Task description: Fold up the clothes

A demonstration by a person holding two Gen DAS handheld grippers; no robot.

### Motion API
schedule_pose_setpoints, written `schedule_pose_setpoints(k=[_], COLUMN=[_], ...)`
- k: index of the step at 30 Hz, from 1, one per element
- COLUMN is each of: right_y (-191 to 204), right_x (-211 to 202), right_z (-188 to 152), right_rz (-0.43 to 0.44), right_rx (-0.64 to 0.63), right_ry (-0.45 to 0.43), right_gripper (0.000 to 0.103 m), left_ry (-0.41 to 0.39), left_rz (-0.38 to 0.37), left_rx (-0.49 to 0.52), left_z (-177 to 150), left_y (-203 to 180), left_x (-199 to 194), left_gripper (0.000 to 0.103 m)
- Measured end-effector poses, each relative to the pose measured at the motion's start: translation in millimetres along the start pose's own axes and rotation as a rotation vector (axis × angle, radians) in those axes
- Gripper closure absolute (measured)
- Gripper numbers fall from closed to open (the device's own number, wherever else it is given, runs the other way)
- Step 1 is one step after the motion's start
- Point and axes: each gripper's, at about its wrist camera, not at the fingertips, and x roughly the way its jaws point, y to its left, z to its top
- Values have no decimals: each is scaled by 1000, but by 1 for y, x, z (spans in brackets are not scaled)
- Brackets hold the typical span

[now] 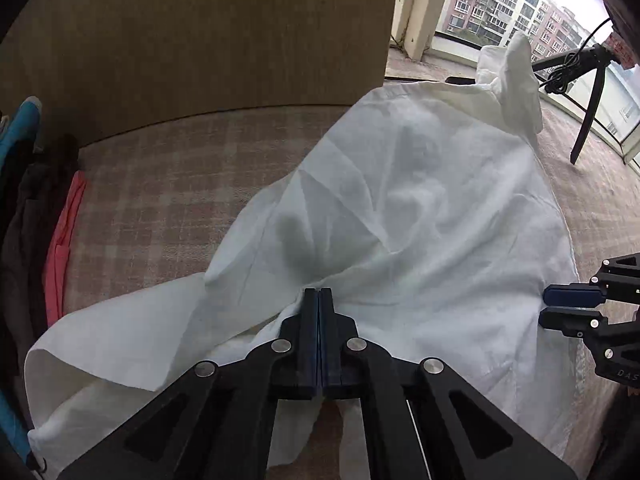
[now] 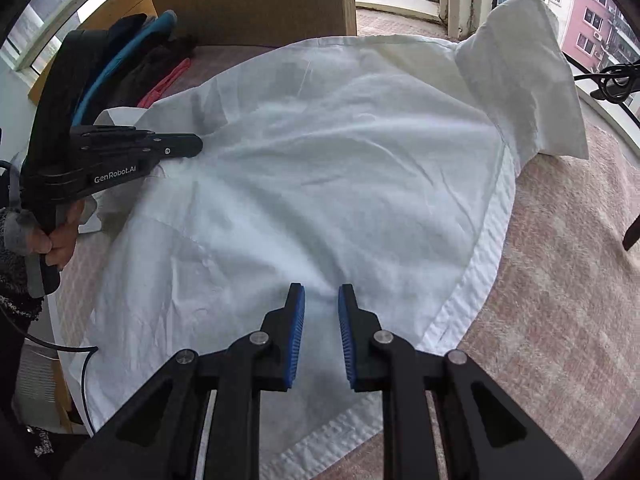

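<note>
Left gripper (image 1: 319,294), seen from its own wrist camera, has its two fingers pressed together on a bunched fold of the white shirt (image 1: 400,200), which spreads away from it across the pink checked bedcover (image 1: 160,200). One sleeve (image 1: 516,76) stands up at the far end of the garment, by the window. At the right edge of this view the right gripper (image 1: 560,308) reaches in sideways, its blue-padded fingers slightly parted at the shirt's edge. A pile of dark, blue and pink clothes (image 1: 52,208) lies along the left. From the right wrist camera, the right gripper (image 2: 321,300) hovers over the shirt (image 2: 320,160) near its hem (image 2: 472,292) with a clear gap between its blue pads (image 2: 296,332) (nothing sits between them). The left gripper (image 2: 192,146) shows at the left, held in a hand (image 2: 60,240), its tips on the cloth.
</note>
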Motion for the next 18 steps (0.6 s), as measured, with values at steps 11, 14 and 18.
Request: schedule_pose_setpoints(k=[11,14,18], right_y=[-27,-33,-34], right_x=[11,-9,-67], right_z=[67,65,33], right_rz=[-95,-66,44], right_rx=[-19,22,74], right_ry=[-58,-90,-147], right_gripper=[69,69,69], left_ry=[-23,-18,-101], left_rz=[-34,-93,-86], left_rx=[140,42,70], left_z=[-6,-14,-44], left_y=[-12,13,22], left_x=[-10,-24,-91], left_gripper=[93,95,94])
